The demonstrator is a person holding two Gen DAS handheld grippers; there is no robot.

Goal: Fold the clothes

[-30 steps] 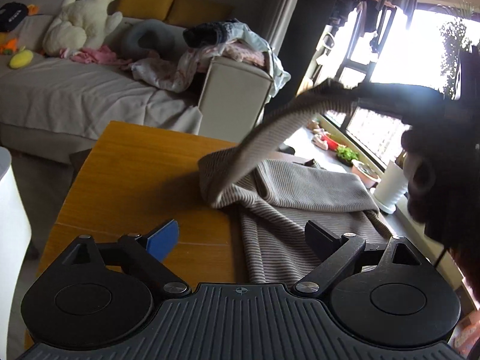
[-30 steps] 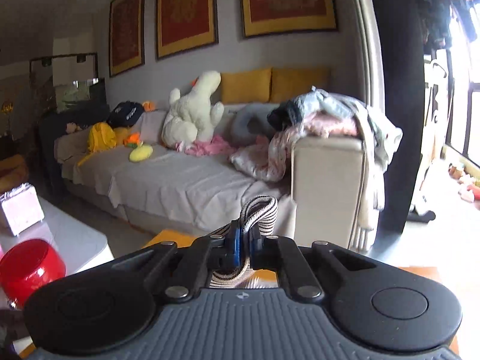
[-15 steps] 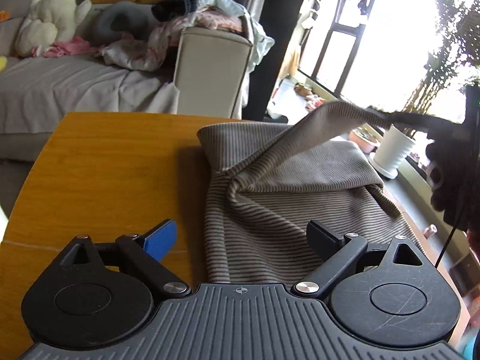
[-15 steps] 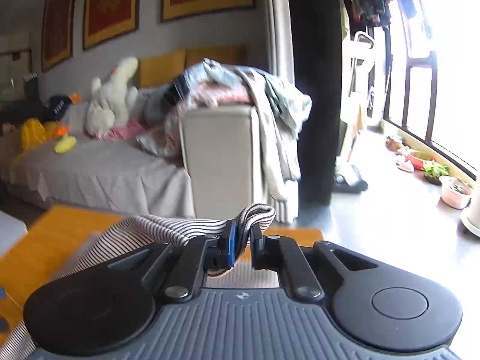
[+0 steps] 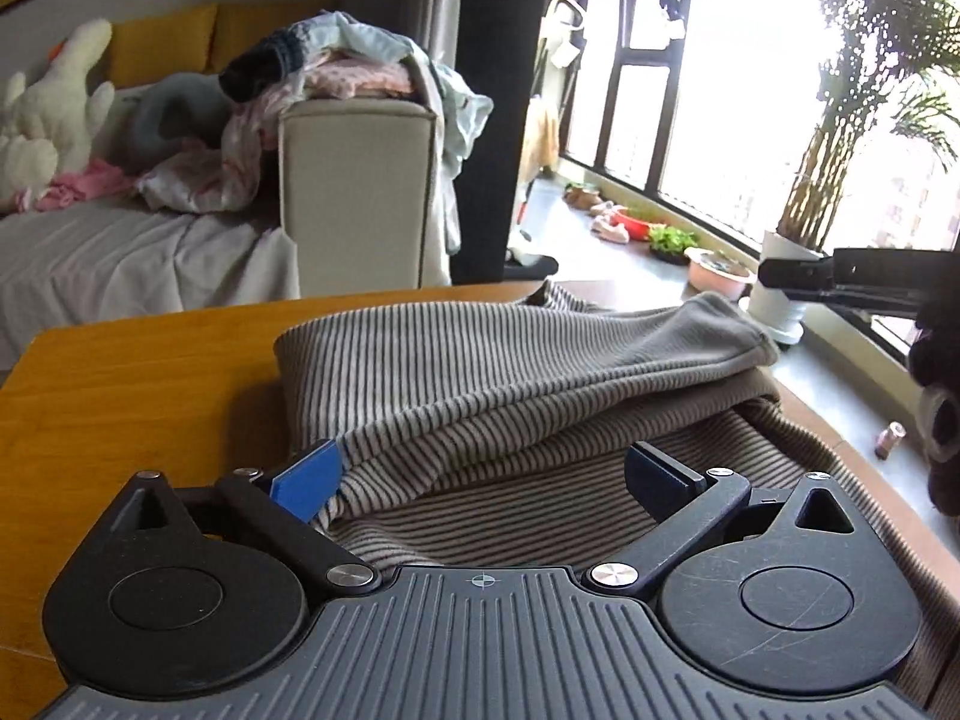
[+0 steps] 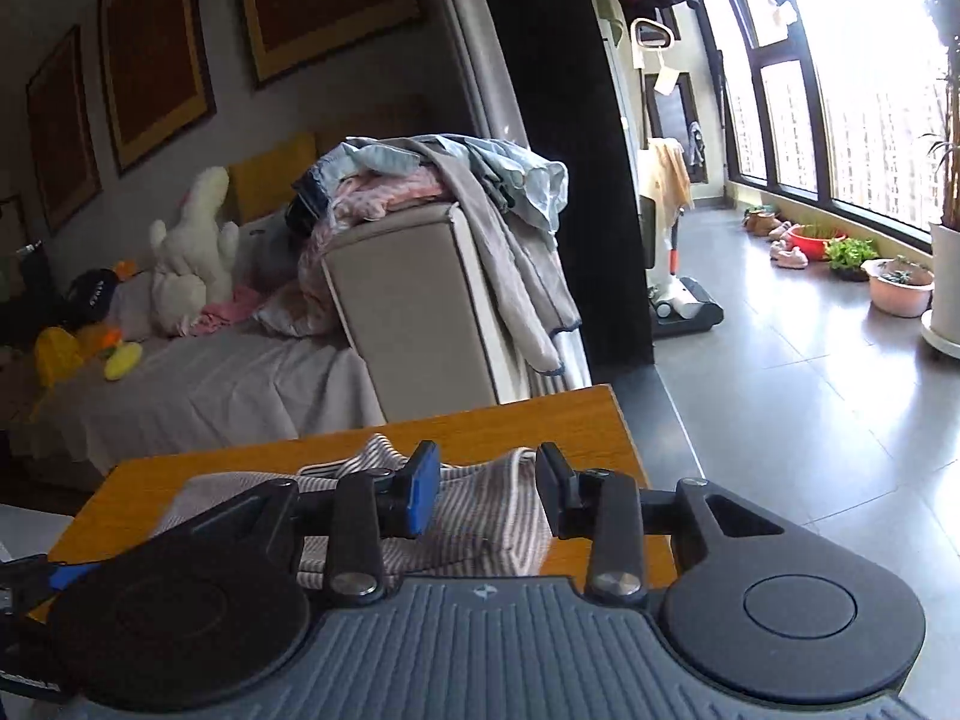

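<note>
A grey striped garment (image 5: 480,372) lies on the wooden table (image 5: 138,396), one sleeve folded across its body toward the right. My left gripper (image 5: 483,477) hovers low over the near part of the cloth. Its jaws are opening wide and the pads press on nothing. In the right wrist view the sleeve end (image 6: 480,516) rests on the table under my right gripper (image 6: 487,492). That gripper's jaws are opening too, with a gap on either side of the cloth. The right gripper's fingers (image 5: 840,279) show dark at the left view's right edge, just past the sleeve cuff.
A sofa (image 6: 240,384) stands behind the table, with a pile of clothes (image 6: 432,180) on its armrest and a white plush toy (image 6: 192,252). Plant pots (image 6: 900,294) line the window on the right. The table's far right corner (image 6: 606,396) is close to the sleeve.
My right gripper carried the sleeve down and to the right across the garment, then let it go. My left gripper moved right over the cloth and its jaws widened.
</note>
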